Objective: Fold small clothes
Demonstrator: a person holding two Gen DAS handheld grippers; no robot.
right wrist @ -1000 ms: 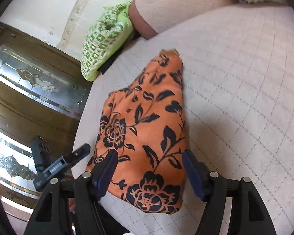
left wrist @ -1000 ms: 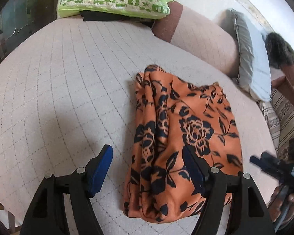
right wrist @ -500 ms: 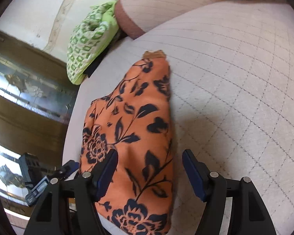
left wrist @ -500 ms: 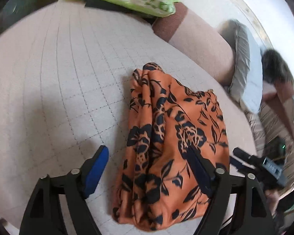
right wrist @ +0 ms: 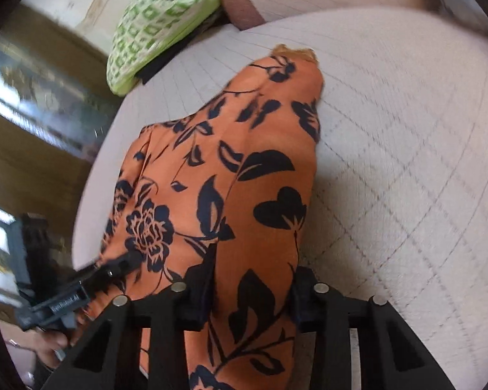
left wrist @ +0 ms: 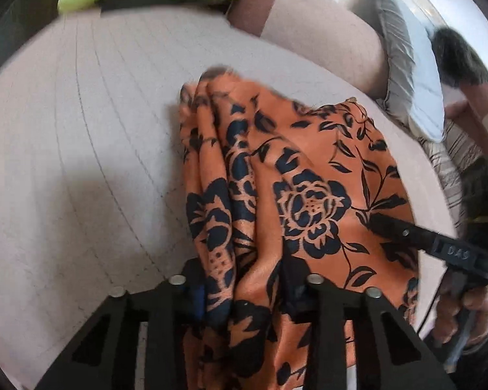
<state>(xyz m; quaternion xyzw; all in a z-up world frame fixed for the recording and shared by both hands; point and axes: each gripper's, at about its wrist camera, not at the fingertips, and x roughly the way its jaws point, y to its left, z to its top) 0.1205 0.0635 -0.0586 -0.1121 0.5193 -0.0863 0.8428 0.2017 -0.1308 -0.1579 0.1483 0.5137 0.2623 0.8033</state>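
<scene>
as both jaws close on the near edge of the orange garment (left wrist: pixel 309 175), left hand-held gripper (left wrist: pixel 244 279) and right hand-held gripper (right wrist: pixel 253 289) pinch bunched cloth; next, lift it evenly toward the far end.

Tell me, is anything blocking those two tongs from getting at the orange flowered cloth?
Nothing visible. The left tongs and the right tongs each already have a bunch of the orange cloth between their closing jaws, near its close edge on the bed.
</scene>
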